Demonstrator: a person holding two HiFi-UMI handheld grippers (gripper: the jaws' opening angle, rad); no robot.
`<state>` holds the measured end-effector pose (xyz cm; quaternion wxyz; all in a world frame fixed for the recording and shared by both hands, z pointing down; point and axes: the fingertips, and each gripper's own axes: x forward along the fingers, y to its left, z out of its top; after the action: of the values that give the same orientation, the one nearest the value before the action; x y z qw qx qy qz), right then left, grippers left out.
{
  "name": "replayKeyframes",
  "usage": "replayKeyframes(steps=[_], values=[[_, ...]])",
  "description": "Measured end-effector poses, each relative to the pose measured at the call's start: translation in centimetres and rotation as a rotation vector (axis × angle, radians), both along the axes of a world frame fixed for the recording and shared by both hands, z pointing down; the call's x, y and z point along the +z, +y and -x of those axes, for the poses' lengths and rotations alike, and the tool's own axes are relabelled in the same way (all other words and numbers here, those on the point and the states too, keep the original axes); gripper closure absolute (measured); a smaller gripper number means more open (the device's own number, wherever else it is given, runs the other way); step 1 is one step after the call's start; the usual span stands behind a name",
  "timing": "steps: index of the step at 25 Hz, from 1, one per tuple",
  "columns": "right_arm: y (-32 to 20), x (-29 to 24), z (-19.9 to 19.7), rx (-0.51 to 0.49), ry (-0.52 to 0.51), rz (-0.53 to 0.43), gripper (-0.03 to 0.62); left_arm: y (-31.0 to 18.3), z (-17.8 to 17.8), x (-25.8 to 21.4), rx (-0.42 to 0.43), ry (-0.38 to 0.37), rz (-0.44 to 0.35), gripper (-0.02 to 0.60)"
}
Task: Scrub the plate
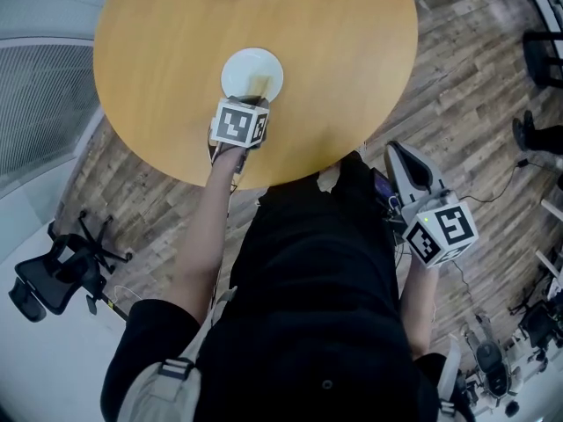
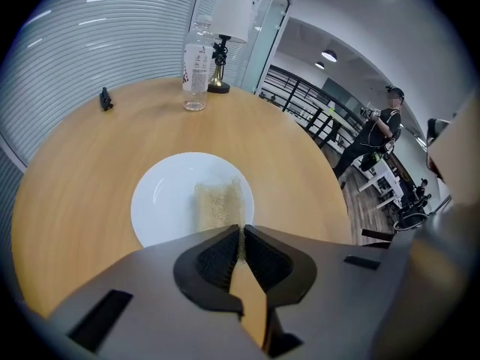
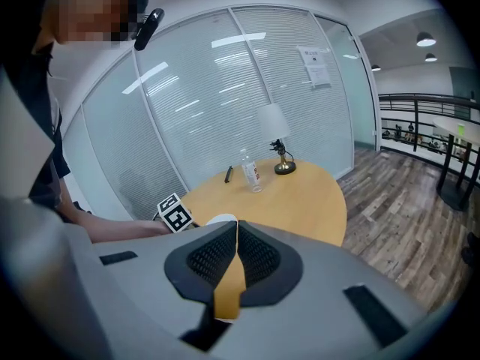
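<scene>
A white plate (image 1: 239,71) sits on the round wooden table (image 1: 352,69), near its front edge. A thin beige scrub pad (image 2: 219,201) lies across the plate (image 2: 161,205), and its near end runs in between the left jaws. My left gripper (image 2: 241,232) is shut on that pad, at the plate's near rim; its marker cube (image 1: 239,123) shows in the head view. My right gripper (image 3: 237,226) is shut with nothing in it. It hangs off the table at the person's right side (image 1: 433,222), and its view shows the plate's rim (image 3: 222,218) far ahead.
At the table's far side stand a water bottle (image 2: 196,66) and a small lamp (image 2: 229,25), with a small black object (image 2: 106,98) to their left. A glass wall curves behind. An office chair (image 1: 48,275) stands on the floor at the left. A person (image 2: 375,133) is in the background.
</scene>
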<state>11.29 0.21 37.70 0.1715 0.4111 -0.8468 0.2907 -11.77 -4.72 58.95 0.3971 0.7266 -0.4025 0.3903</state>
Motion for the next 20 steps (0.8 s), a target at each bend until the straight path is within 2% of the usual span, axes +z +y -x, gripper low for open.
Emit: replayKeyframes(steps=[5, 9, 14, 18, 20], values=[[0.9, -1.1, -0.2, -0.054, -0.014, -0.016, 0.574, 2.5, -0.4, -1.1, -0.025, -0.018, 0.002, 0.554], [0.1, -0.7, -1.9, -0.080, -0.025, -0.019, 0.574, 3.5, -2.0, -0.7, -0.053, -0.024, 0.015, 0.555], [0.1, -2.6, -4.7, -0.130, -0.036, -0.055, 0.574, 5.8, -6.3, -3.0, -0.079, 0.006, 0.003, 0.554], [-0.2, -2.8, -7.4, -0.179, -0.041, -0.065, 0.574, 6.9, -10.0, -5.2, -0.095, 0.009, -0.065, 0.554], [-0.3, -2.8, -8.9, -0.203, -0.046, -0.065, 0.574, 7.5, -12.5, -6.8, -0.107, 0.046, -0.109, 0.555]])
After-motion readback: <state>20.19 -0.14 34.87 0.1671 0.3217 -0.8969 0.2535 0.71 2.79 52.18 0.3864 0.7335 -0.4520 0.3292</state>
